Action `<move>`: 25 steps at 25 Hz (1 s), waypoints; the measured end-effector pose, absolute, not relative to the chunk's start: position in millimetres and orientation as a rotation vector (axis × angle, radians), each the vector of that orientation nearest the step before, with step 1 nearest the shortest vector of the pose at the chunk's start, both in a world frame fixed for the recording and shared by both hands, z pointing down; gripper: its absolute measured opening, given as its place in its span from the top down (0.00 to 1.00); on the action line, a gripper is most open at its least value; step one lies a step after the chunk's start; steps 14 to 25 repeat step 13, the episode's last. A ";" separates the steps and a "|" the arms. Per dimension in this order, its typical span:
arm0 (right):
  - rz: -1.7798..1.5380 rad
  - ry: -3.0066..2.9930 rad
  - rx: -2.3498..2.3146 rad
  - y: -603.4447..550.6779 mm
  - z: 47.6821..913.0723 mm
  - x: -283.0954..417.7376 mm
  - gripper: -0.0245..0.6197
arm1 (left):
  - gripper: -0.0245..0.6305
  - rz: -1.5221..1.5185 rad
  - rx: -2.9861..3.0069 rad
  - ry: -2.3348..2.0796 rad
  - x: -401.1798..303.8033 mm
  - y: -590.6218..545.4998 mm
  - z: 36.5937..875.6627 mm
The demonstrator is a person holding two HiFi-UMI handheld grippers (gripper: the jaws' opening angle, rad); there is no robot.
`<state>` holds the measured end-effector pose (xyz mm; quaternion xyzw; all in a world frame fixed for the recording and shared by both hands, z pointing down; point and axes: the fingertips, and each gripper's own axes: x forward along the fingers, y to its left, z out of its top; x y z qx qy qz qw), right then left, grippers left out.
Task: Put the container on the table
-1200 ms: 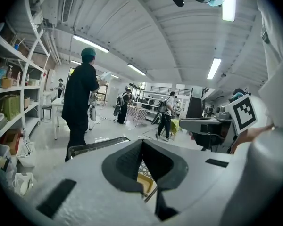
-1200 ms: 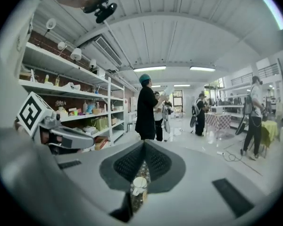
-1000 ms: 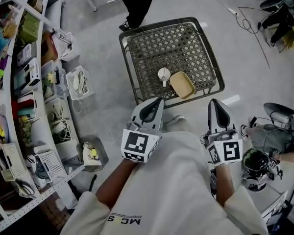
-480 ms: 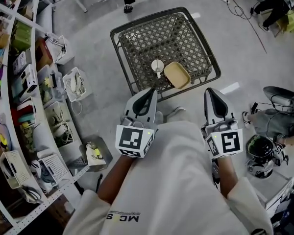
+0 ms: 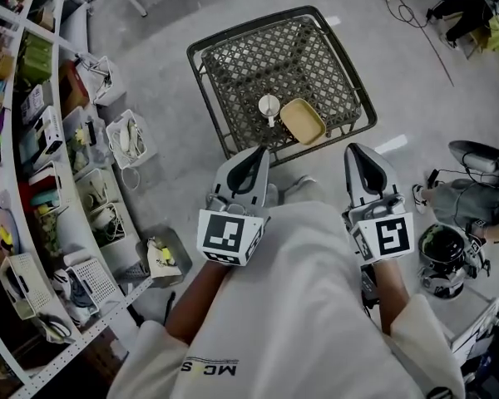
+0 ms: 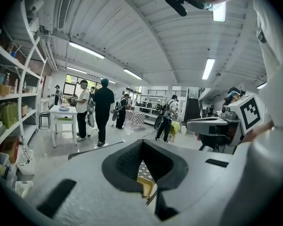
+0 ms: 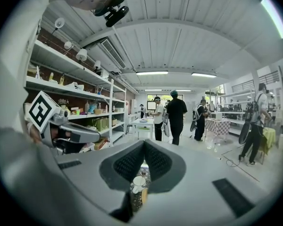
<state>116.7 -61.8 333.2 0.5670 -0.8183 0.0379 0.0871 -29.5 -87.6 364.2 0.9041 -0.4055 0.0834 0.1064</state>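
A shallow yellow container [image 5: 303, 121] lies in a dark wire basket [image 5: 201, 81] on the floor, beside a white cup-like item [image 5: 269, 106]. My left gripper [image 5: 260, 153] and right gripper [image 5: 355, 150] are held side by side near my chest, high over the basket's near rim. Both are shut and hold nothing. In the left gripper view the shut jaws [image 6: 142, 145] frame a sliver of the yellow container [image 6: 145, 185]. The right gripper view's shut jaws [image 7: 144, 144] frame the white cup-like item [image 7: 138, 181].
Shelving [image 5: 21, 140] packed with bins and boxes runs down the left, with loose bins [image 5: 126, 140] on the floor beside it. A round machine [image 5: 443, 256] and cables sit at the right. Several people [image 6: 103, 109] stand by a white table [image 6: 61, 110] farther off.
The basket has slid slightly up in the head view. The person in black at the top has passed out of frame. Both grippers stay shut, shifted only slightly.
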 end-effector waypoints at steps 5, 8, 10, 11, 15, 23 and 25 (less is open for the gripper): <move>0.113 -2.435 1.687 -61.2 334.3 112.0 0.93 | 0.93 0.246 2.659 -1.193 -32.8 -86.0 365.0; 0.121 -2.429 1.690 -62.1 335.8 111.5 0.93 | 0.93 0.247 2.654 -1.193 -34.8 -86.5 366.1; 0.130 -2.426 1.694 -62.9 337.6 111.5 0.93 | 0.93 0.248 2.649 -1.191 -35.2 -87.1 367.6; 0.134 -2.425 1.695 -63.3 338.7 111.5 0.93 | 0.93 0.249 2.648 -1.189 -35.1 -87.3 368.5; 0.142 -2.422 1.698 -64.0 340.8 111.4 0.93 | 0.93 0.249 2.646 -1.185 -34.7 -87.8 370.1; 0.142 -2.422 1.698 -64.0 340.8 111.4 0.93 | 0.93 0.249 2.646 -1.185 -34.7 -87.8 370.1; 0.142 -2.422 1.698 -64.0 340.8 111.4 0.93 | 0.93 0.249 2.646 -1.185 -34.7 -87.8 370.1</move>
